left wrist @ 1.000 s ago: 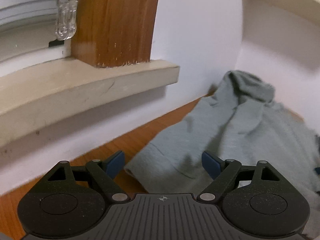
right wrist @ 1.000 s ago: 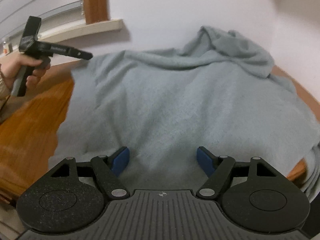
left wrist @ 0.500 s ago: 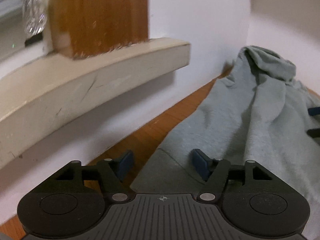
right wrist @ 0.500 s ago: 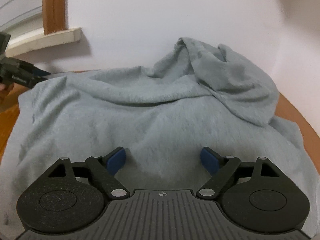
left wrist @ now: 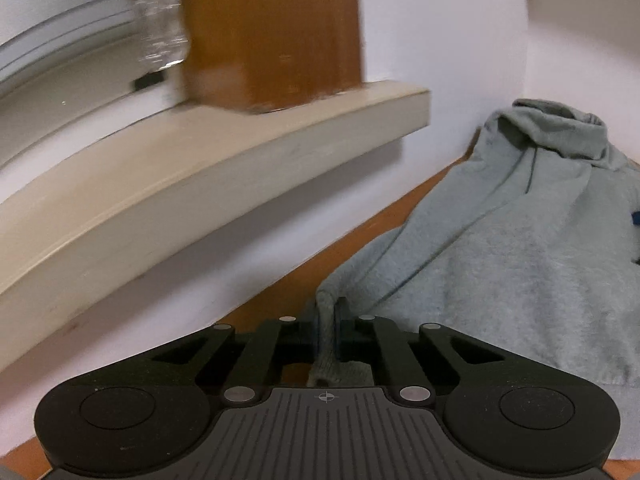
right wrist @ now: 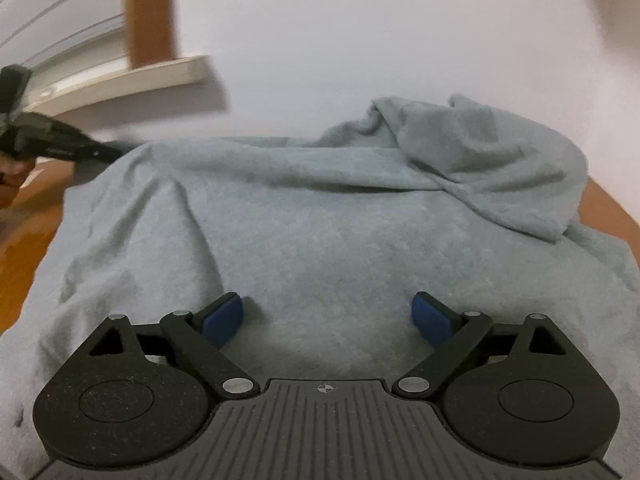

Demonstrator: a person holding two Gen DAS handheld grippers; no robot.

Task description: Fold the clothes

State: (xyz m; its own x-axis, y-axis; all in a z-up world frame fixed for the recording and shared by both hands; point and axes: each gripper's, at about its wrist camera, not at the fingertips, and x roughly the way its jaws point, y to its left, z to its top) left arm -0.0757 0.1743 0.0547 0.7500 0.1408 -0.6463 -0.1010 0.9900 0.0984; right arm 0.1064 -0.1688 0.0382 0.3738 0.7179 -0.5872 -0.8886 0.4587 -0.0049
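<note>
White wall [right wrist: 360, 40], cream sill [left wrist: 200, 168], wooden frame [left wrist: 272, 28] — blurred, perhaps a window — over a wooden tabletop [left wrist: 280, 300].

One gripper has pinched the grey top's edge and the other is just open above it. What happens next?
Probably the right gripper lowers and pinches the grey garment beneath its open jaws. The left gripper already clamps a hem, so a second hold lets both lift.

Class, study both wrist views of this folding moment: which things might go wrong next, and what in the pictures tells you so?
1. The left gripper pinches only a thin edge of the grey garment; a pull might slip it free.
2. The right gripper is open above the cloth, so lifting one-sided may skew the fold.
3. The garment's far end is bunched against the wall and might drag unevenly.
</note>
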